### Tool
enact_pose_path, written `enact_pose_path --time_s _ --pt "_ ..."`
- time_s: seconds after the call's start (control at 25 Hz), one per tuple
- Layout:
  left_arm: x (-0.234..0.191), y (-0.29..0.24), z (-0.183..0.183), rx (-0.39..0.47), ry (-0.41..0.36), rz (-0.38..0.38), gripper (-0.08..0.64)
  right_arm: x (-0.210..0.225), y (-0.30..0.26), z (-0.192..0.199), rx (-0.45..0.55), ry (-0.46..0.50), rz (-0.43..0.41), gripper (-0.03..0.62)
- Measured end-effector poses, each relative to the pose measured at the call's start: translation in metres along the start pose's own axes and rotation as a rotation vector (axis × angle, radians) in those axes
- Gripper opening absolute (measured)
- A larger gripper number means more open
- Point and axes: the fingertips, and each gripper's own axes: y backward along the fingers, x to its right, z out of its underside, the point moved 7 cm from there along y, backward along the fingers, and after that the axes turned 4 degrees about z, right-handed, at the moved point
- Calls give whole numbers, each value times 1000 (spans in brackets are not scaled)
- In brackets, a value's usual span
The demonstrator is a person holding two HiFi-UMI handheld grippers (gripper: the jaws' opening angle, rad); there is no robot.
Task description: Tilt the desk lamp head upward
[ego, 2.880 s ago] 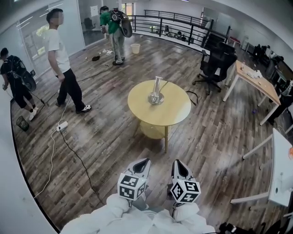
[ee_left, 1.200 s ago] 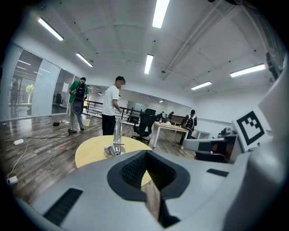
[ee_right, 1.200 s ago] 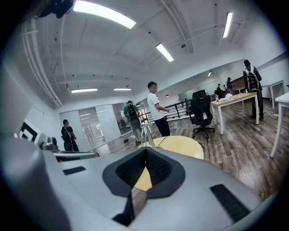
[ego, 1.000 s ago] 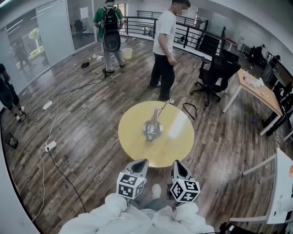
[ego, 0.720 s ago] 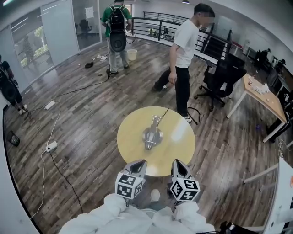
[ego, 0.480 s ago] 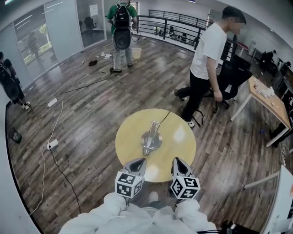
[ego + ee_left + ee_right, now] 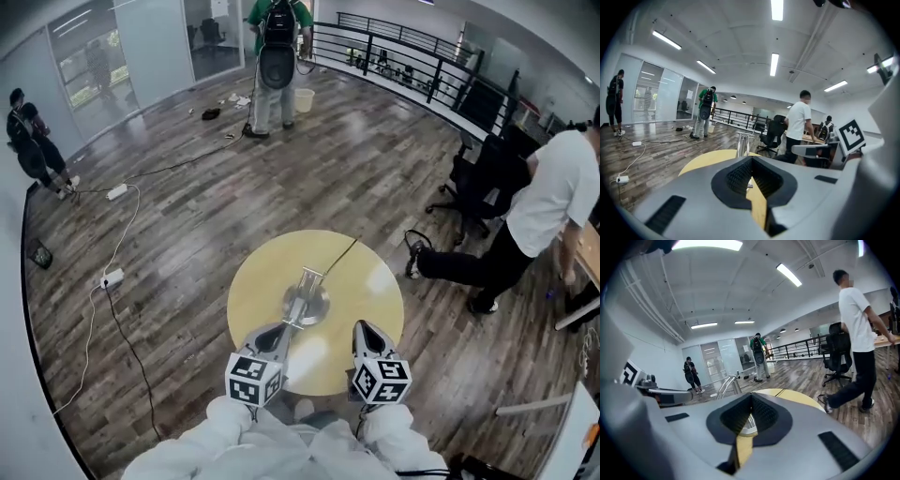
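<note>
A: So, what are the grippers holding?

B: Nothing. The left gripper (image 7: 278, 331) and the right gripper (image 7: 364, 329) are hovering side by side, each with its jaws pressed together.

A: And the desk lamp (image 7: 305, 303)?

B: It is standing just ahead of their tips, between them, on the round yellow table (image 7: 375, 281). Beyond the right gripper, a person in white (image 7: 548, 202) is striding past. Far ahead, a person in green (image 7: 278, 37) is standing.
</note>
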Motion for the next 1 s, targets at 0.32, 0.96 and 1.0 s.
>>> enact_pose_path --time_s 0.32,0.96,1.0 --pt "-31 -16 8 -2 3 -76 0 19 -73 25 -86 76 -85 14" --pt "-52 -79 121 -206 -175 -83 258 -1 -228 117 -347 546 -542 174" --pt "-52 -85 122 -200 -176 -91 258 -2 -233 118 -349 571 -559 182"
